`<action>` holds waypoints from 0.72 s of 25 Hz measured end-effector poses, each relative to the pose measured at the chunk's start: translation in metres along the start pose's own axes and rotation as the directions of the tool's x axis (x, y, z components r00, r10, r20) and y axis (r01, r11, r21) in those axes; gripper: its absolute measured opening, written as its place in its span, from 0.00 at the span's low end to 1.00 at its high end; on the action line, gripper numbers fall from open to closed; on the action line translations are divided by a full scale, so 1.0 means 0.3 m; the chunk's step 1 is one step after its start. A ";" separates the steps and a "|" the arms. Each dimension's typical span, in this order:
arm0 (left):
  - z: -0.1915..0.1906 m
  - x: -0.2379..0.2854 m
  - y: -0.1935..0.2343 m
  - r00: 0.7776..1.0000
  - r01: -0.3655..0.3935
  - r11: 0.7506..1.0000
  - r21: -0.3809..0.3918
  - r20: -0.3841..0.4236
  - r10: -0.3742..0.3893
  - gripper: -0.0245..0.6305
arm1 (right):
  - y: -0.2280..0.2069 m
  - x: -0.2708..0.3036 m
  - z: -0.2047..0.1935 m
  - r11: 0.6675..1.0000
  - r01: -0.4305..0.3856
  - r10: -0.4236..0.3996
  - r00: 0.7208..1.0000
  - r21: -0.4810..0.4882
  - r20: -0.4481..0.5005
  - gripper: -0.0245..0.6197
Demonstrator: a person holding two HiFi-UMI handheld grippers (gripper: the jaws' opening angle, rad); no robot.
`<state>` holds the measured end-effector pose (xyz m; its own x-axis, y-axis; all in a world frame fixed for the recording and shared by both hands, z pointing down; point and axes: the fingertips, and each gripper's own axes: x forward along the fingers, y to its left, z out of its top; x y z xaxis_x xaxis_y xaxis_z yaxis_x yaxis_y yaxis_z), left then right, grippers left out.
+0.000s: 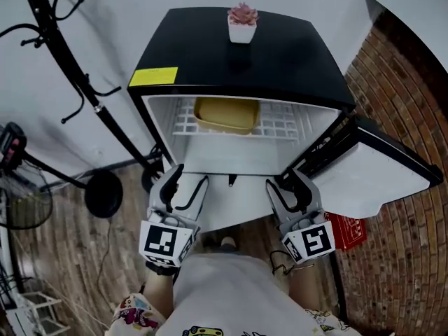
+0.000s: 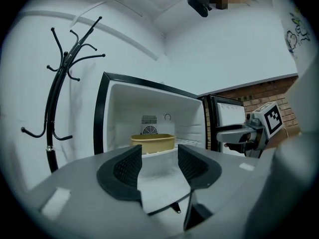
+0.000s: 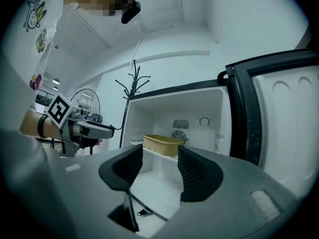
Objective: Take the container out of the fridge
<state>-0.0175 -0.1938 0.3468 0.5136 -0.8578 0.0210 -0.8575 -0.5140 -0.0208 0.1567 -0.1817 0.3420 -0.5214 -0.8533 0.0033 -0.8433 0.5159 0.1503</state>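
Observation:
A small black fridge [image 1: 231,54] stands with its door [image 1: 374,163] swung open to the right. On its white wire shelf [image 1: 280,126] sits a yellow rectangular container [image 1: 225,114], also seen as the container [image 2: 152,140] and the container [image 3: 162,144]. My left gripper [image 1: 189,177] and right gripper [image 1: 283,184] hover side by side in front of the open fridge, both pointing level at it. Each stands open with nothing between its jaws, well short of the container. The left gripper [image 2: 159,167] and right gripper [image 3: 158,168] frame the fridge interior.
A pink potted plant [image 1: 242,23] sits on the fridge top. A black coat stand [image 1: 84,89] rises to the left, its round base [image 1: 103,193] on the wooden floor. A brick wall [image 1: 413,96] lies right; a red crate [image 1: 346,231] sits under the door.

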 end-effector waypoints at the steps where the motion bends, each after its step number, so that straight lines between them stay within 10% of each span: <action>1: 0.000 -0.002 0.001 1.000 -0.018 1.000 0.000 0.003 0.018 0.38 | 0.002 0.012 -0.002 1.000 -0.023 0.023 1.000 -0.004 0.001 0.37; 18: 0.006 -0.031 0.055 0.993 -0.117 0.993 -0.012 -0.011 0.117 0.39 | 0.050 0.125 0.013 0.988 -0.155 0.155 0.988 -0.018 0.007 0.37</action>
<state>-0.0365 -0.1942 0.3444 0.4091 -0.9120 0.0291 -0.9122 -0.4096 -0.0113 0.1240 -0.2058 0.3406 -0.6468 -0.7624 0.0201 -0.7498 0.6405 0.1662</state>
